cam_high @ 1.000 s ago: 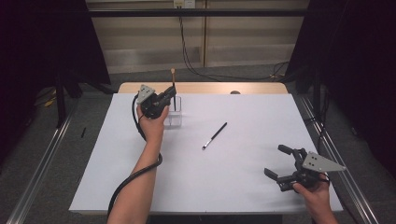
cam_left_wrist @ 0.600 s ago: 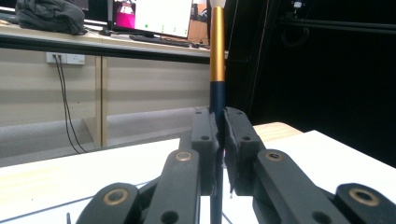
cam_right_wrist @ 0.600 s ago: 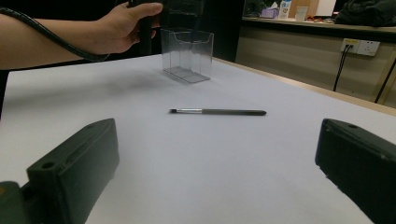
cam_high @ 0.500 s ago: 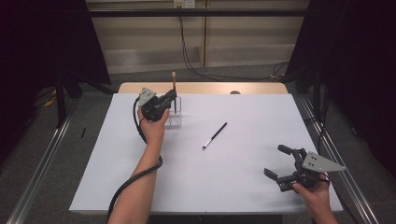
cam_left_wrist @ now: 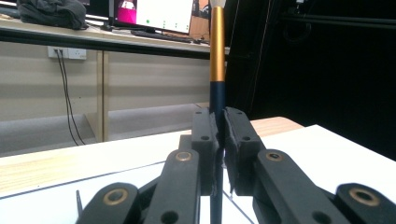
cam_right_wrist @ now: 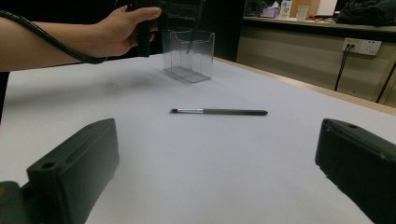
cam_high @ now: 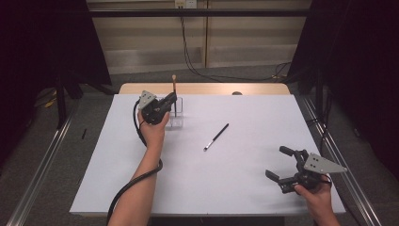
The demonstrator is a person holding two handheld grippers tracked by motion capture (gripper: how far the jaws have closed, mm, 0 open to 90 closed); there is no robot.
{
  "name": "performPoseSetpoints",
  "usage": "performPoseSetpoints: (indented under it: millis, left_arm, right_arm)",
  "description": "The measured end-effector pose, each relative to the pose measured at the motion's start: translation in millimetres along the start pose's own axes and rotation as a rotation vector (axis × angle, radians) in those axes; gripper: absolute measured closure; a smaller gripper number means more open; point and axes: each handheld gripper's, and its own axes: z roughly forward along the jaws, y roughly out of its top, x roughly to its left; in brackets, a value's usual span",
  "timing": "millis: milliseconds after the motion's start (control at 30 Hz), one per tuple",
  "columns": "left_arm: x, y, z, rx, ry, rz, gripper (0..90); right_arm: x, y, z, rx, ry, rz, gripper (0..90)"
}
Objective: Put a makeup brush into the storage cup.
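A brush [cam_left_wrist: 217, 56] with a gold ferrule and dark handle stands upright, and my left gripper [cam_left_wrist: 219, 121] is shut on the handle. In the high view this left gripper [cam_high: 168, 103] holds the brush [cam_high: 174, 92] over a clear plastic holder [cam_high: 176, 118] at the table's far left, with the lower end down inside it. A second, thin black brush [cam_high: 216, 137] lies flat mid-table, also the brush [cam_right_wrist: 219, 112] ahead of my right gripper [cam_right_wrist: 217, 140]. My right gripper [cam_high: 276, 162] stands open with nothing in it near the front right corner.
The white table [cam_high: 244, 188] has a bare wooden strip [cam_high: 207, 88] along its far edge. Metal rails [cam_high: 42, 155] run along both sides on the floor. The clear holder [cam_right_wrist: 189, 53] stands beyond the lying brush, beside the person's left hand [cam_right_wrist: 116, 32].
The left gripper has sunk slightly with the upright brush over the holder. The right gripper and the lying brush have not moved.
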Motion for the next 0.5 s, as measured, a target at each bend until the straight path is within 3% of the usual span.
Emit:
performPoseSetpoints:
  millis: [233, 400, 500]
  left_arm:
    - [1.0, 1.2, -0.8, 0.005, -0.004, 0.001, 83.1]
    - [1.5, 0.5, -1.8, 0.006, -0.011, -0.022, 82.6]
    - [2.2, 0.5, -3.3, -0.010, -0.017, -0.041, 72.1]
  right_arm:
    - [0.0, 0.0, 0.5, 0.000, 0.001, -0.001, 0.0]
    - [0.1, -0.1, 0.5, -0.001, 0.001, -0.001, 0.0]
    - [0.3, 0.0, 0.6, 0.000, 0.001, -0.001, 0.0]
